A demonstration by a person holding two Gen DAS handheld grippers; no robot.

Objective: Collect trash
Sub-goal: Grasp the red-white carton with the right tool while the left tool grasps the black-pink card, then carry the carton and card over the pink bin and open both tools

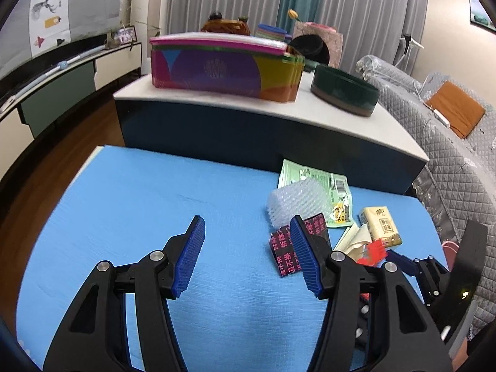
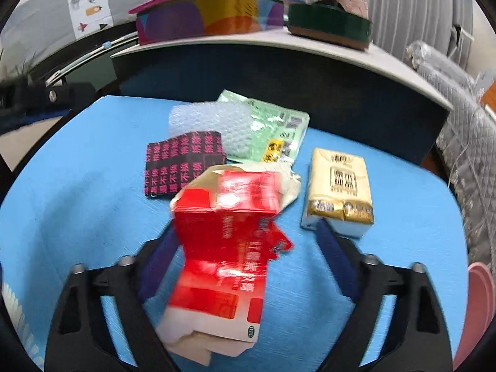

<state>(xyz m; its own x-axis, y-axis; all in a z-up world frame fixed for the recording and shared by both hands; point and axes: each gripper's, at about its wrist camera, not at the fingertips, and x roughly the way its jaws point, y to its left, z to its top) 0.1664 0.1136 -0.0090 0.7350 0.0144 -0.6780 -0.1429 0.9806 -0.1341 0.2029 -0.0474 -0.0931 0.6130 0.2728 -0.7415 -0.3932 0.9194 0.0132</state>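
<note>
- Right wrist view gives us the blue surface [image 2: 77, 192] with trash clustered at its far side.
- Our crushed red carton [image 2: 223, 248] lies between the right claw [image 2: 245, 266] fingers, set wide, apparently not yet pinching; light, flimsy, best taken across its middle.
- Our left claw [image 1: 245, 257] stands half-wide, empty, beside the black wrapper [image 1: 283, 254].

Colourful box [image 1: 223, 68] and green tin [image 1: 344, 93] on counter [image 1: 279, 130]

red carton [image 2: 223, 248], blue mat [image 2: 77, 201], yellow tissue pack [image 2: 339, 189]
</note>
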